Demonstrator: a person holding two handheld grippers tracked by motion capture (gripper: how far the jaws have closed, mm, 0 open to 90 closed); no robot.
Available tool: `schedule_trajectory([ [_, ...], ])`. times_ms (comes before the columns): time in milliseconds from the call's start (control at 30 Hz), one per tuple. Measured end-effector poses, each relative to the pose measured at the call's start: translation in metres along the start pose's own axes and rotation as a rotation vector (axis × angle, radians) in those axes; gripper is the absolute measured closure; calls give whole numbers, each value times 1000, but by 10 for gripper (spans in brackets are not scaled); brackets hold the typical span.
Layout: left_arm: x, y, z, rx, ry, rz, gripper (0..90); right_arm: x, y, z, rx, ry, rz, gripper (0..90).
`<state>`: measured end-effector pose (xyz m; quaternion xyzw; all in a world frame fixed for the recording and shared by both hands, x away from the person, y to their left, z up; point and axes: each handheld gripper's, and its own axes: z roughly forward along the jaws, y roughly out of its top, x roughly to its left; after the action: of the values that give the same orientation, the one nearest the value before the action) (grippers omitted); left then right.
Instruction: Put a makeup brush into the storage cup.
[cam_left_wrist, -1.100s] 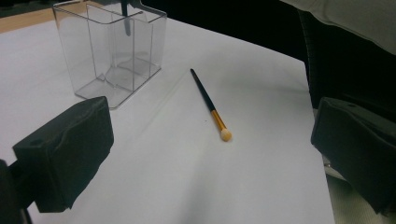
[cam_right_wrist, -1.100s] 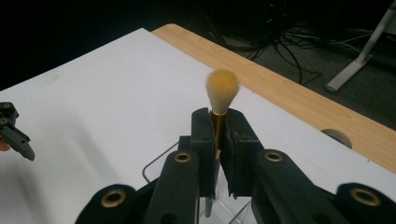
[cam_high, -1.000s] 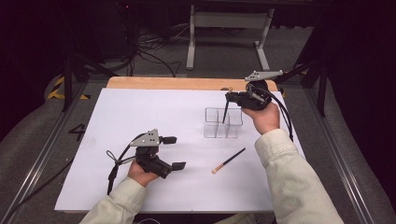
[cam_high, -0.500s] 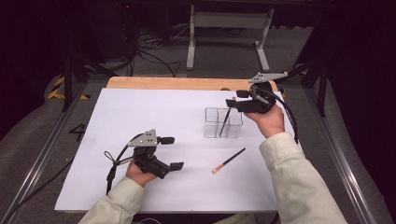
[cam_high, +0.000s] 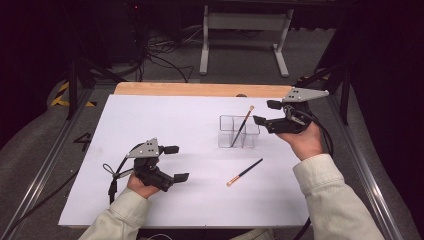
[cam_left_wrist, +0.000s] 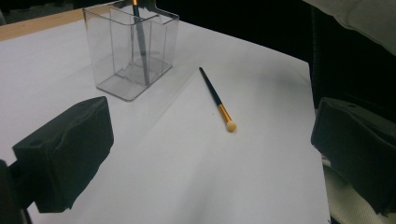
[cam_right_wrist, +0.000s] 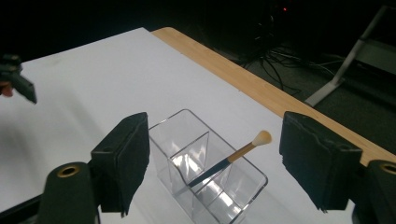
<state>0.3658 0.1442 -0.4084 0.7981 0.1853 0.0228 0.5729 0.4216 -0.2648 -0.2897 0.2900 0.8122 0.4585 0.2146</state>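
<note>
While my right gripper (cam_high: 263, 113) hangs just beside the clear organizer (cam_high: 238, 132), on its right, its jaws have just been opening and stand released with nothing between them. One brush (cam_high: 243, 123) leans inside the organizer, pale tip up. A second brush (cam_high: 244, 172) lies flat on the bench (cam_high: 165, 125), just in front of the organizer. My left gripper (cam_high: 176, 162), well left of the organizer, holds its jaws wide and empty.
</note>
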Motion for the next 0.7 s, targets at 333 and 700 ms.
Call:
schedule_trajectory([
  [333,1,1,-6,8,26,6,0,10,-3,-6,43,71,-58,212],
  [700,0,1,-8,11,33,8,0,20,-2,2,160,138,-143,247],
])
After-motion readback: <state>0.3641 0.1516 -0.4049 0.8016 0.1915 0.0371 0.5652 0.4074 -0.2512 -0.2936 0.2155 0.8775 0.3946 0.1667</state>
